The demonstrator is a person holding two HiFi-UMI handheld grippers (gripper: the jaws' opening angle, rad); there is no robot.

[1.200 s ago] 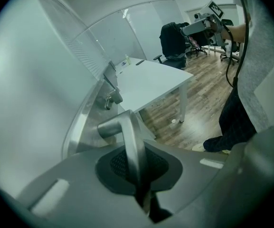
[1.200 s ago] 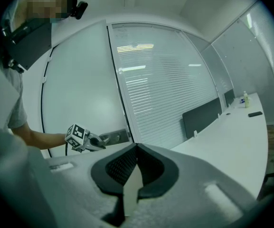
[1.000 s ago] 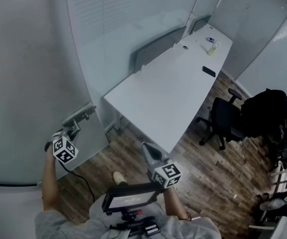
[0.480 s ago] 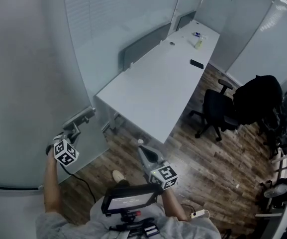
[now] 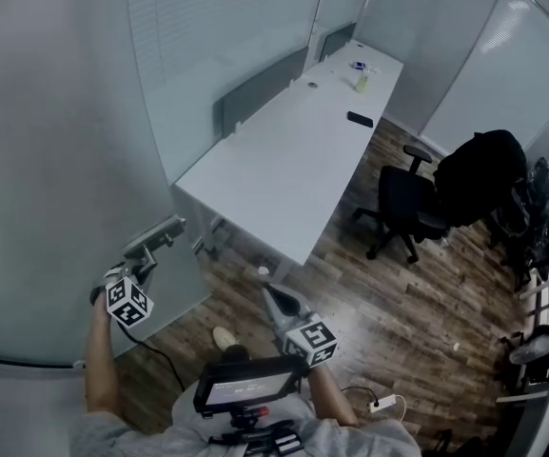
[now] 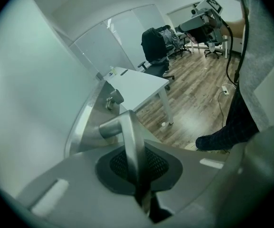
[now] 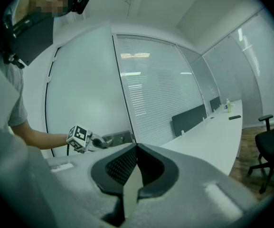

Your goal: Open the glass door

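The frosted glass door (image 5: pixel 55 188) fills the left of the head view. Its metal lever handle (image 5: pixel 156 235) sticks out at the door's edge. My left gripper (image 5: pixel 142 263) is shut on that lever, with its marker cube just below. In the left gripper view the handle (image 6: pixel 128 137) runs straight down between the pads of the left gripper (image 6: pixel 136 167). My right gripper (image 5: pixel 272 295) hangs in the air to the right of the door, shut and holding nothing. From the right gripper (image 7: pixel 137 148) view I see the left gripper (image 7: pixel 97 142) on the handle (image 7: pixel 118 137).
A long white desk (image 5: pixel 284 160) with a grey divider stands beyond the door. A black office chair (image 5: pixel 402 203) and a dark coat (image 5: pixel 474 174) are to its right. A cable and power strip (image 5: pixel 383 403) lie on the wood floor. A screen (image 5: pixel 250 379) hangs at my chest.
The desk and chair have slid left and up in the head view. The left gripper stays clamped on the handle. The right gripper has drifted slightly left and down.
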